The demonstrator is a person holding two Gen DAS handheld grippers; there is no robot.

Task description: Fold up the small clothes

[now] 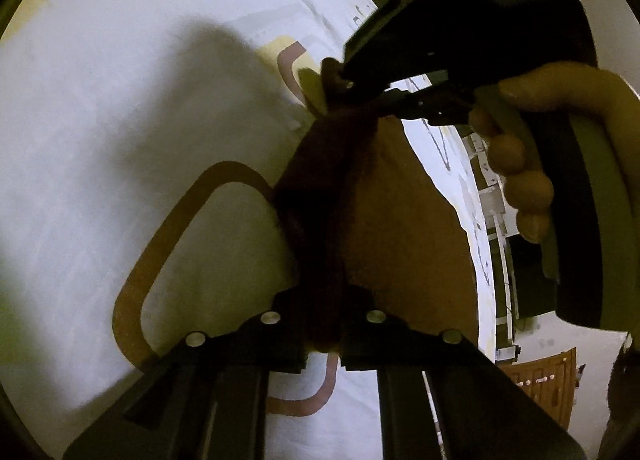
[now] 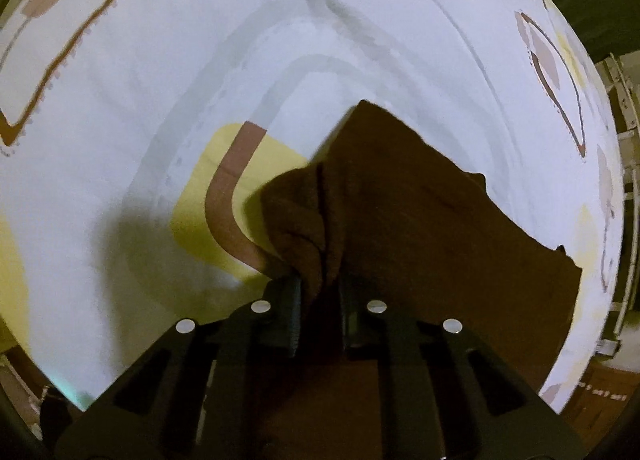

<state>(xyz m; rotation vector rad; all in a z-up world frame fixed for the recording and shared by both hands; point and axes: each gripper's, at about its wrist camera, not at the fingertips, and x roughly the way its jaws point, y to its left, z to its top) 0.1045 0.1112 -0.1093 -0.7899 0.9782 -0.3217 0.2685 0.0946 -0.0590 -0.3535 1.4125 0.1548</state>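
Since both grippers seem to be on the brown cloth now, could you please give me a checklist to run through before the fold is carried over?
1. Left gripper shut on the brown cloth: ok, fabric is bunched between its fingers.
2. Right gripper shut on the same cloth: ok, a gathered fold sits between its pads.
3. Grips apart along one edge: ok, the right gripper pinches the far end in the left wrist view.
4. Patterned bedsheet not pinched too: cannot tell.
5. Rest of the cloth lying flat: ok, though its far edge is uneven.
6. Sheet beyond the cloth free of objects: ok.
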